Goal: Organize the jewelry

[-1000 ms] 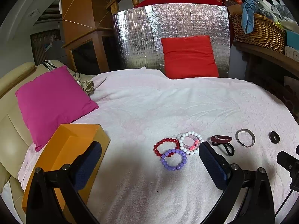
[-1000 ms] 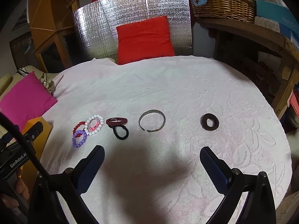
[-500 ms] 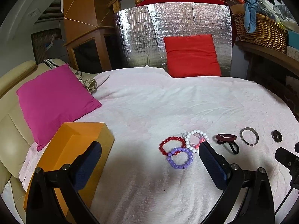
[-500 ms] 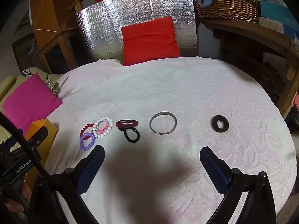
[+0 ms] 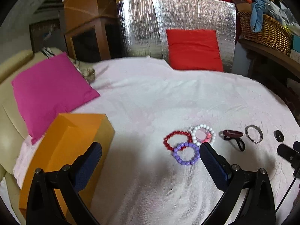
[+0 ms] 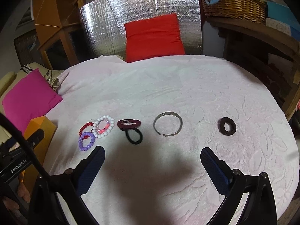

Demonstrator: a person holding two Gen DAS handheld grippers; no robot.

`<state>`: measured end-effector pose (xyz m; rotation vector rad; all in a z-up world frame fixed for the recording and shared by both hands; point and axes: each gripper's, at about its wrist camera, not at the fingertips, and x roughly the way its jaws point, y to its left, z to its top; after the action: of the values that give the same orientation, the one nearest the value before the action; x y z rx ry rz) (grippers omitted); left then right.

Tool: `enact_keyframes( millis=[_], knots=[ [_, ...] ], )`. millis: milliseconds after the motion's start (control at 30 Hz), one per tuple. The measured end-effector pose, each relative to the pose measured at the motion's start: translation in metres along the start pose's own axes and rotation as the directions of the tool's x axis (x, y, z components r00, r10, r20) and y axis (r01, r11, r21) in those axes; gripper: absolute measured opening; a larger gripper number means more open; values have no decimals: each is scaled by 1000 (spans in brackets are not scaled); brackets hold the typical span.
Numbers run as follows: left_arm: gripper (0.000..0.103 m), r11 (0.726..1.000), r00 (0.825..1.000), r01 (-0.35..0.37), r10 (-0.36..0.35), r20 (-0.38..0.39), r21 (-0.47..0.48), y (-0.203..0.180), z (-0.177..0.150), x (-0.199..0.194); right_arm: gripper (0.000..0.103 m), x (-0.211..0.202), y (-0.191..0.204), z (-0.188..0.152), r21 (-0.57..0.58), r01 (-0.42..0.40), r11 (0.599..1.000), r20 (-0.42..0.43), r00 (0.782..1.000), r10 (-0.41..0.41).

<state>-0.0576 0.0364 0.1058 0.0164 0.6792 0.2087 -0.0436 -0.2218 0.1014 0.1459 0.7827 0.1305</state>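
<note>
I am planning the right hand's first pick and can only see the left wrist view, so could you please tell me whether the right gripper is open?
Observer: Yes, the right gripper is open and empty.
Operator: Thank you. What lies straight ahead of it?
Observer: The metal bangle, flat on the cloth beyond the gap between its fingers.
Operator: Is the dark ring at my far right touching anything?
Observer: No, the dark brown ring lies alone, with bare pink cloth on both sides of it.

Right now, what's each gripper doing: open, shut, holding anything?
Left gripper: open, holding nothing.
Right gripper: open, holding nothing.
</note>
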Motion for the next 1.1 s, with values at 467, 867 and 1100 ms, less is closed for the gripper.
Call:
enact_keyframes(
  millis=[467,867,1100],
  knots=[
    [103,994,980,102,-95,-174,29,-10,-15,61,79,57,-58,12,140,-75,987,-143,985,95],
    [65,976,938,217,-208,-279,4,-28,-22,95,71,66,-55,19,161,-163,973,-129,974,184],
    [41,963,913,266,-268,-307,-50,-24,-28,111,63,80,-3,15,58,-258,964,-176,948,265]
  ],
)
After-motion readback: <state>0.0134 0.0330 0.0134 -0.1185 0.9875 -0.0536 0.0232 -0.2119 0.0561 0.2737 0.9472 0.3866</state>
